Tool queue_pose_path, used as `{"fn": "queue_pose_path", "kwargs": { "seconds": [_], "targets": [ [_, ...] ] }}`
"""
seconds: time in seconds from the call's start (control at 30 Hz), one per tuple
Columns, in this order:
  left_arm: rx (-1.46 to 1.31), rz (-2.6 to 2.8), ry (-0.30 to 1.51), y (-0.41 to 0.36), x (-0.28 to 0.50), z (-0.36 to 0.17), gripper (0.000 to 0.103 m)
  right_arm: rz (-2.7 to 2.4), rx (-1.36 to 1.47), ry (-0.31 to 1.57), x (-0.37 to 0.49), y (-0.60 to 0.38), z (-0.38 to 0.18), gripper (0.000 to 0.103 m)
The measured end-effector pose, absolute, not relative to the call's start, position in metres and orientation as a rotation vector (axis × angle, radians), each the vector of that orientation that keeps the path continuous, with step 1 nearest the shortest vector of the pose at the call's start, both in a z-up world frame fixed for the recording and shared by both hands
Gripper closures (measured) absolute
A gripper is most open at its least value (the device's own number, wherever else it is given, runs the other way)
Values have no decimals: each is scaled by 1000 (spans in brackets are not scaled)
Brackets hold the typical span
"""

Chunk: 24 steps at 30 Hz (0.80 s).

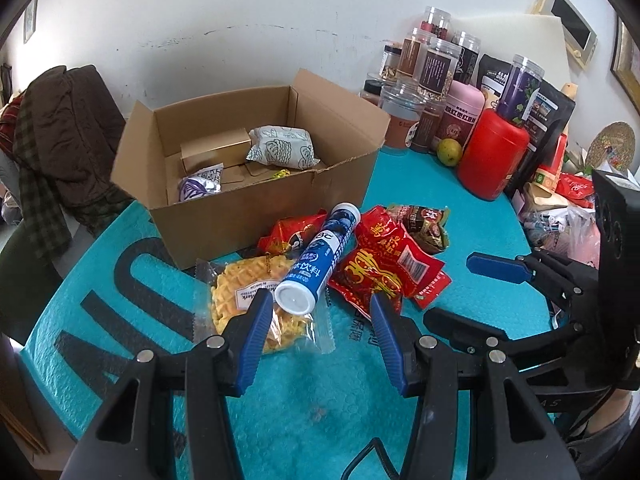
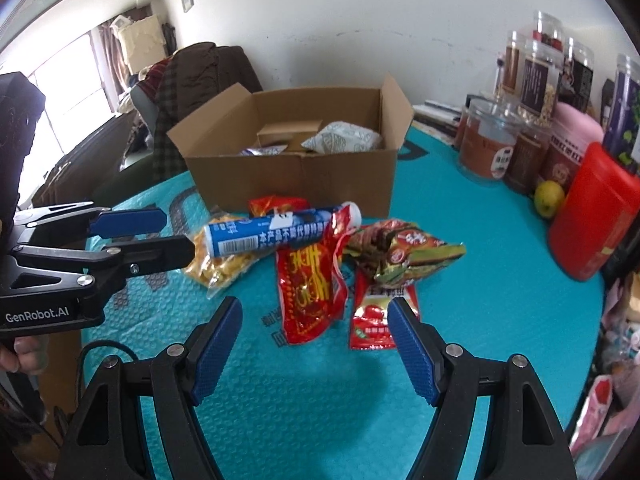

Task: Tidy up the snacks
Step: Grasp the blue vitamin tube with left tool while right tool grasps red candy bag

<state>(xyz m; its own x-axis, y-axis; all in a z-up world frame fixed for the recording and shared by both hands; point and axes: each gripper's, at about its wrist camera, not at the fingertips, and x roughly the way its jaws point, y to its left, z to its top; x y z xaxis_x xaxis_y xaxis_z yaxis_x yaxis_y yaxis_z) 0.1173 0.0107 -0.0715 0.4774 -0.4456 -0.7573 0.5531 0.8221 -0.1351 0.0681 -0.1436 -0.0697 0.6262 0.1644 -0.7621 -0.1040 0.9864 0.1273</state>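
- Both blue-padded fingers of the left gripper [image 1: 318,304] stand wide apart in the left wrist view, holding nothing, above the teal mat [image 1: 304,408].
- Between and just past those fingertips lies the white cap end of a blue tube [image 1: 320,256], which rests tilted across the snack pile.
- Under the tube's cap end sits a clear waffle packet [image 1: 248,304], touching the left finger's tip in this view; whether they really touch I cannot tell.
- Red snack bags [image 1: 384,268] lie just right of the tube, with a dark brown-and-red bag [image 1: 424,224] behind them.
- Behind the pile stands an open cardboard box [image 1: 256,200] holding a white printed bag [image 1: 282,146], a small brown carton [image 1: 216,152] and a purple-and-white packet [image 1: 200,186].
- At the right edge, the right gripper [image 1: 464,288] comes in sideways, its fingers spread apart and empty.
- Jars and tins [image 1: 452,80] crowd the far right of the table beside a red canister [image 1: 494,156] and a green fruit [image 1: 448,151].

- From the right wrist view, the right gripper [image 2: 314,312] is spread open and empty, with a red bag [image 2: 310,292] lying on the mat between its fingertips.
- A second red bag [image 2: 372,316] touches the right finger's tip in this view.
- Blue tube [image 2: 280,230] lies crosswise over the waffle packet [image 2: 218,260], just in front of the box [image 2: 296,172].
- Left gripper [image 2: 160,236] enters from the left, fingers parted, near the tube's cap end.
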Motion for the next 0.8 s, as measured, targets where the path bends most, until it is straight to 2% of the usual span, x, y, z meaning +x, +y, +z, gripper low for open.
{"fn": "queue_pose_path", "kwargs": {
  "seconds": [0.27,0.5,0.57,0.7,0.73,0.8],
  "targets": [
    [150,-624,916,-3,141,-93,53,163,81,919,88,-145,-95,28],
    [140,-643,947,-8,154,-108,54,177,90,952,106,-146,-112,33],
    [149,-648,957,-11,156,-111,67,180,89,967,112,-145,-117,34],
    [159,-674,975,-15,156,-117,69,186,80,966,118,-142,-123,35],
    [170,-677,968,-16,155,-117,70,186,70,962,119,-140,-124,37],
    [180,-678,960,-17,153,-116,70,181,49,958,121,-138,-124,51]
  ]
}}
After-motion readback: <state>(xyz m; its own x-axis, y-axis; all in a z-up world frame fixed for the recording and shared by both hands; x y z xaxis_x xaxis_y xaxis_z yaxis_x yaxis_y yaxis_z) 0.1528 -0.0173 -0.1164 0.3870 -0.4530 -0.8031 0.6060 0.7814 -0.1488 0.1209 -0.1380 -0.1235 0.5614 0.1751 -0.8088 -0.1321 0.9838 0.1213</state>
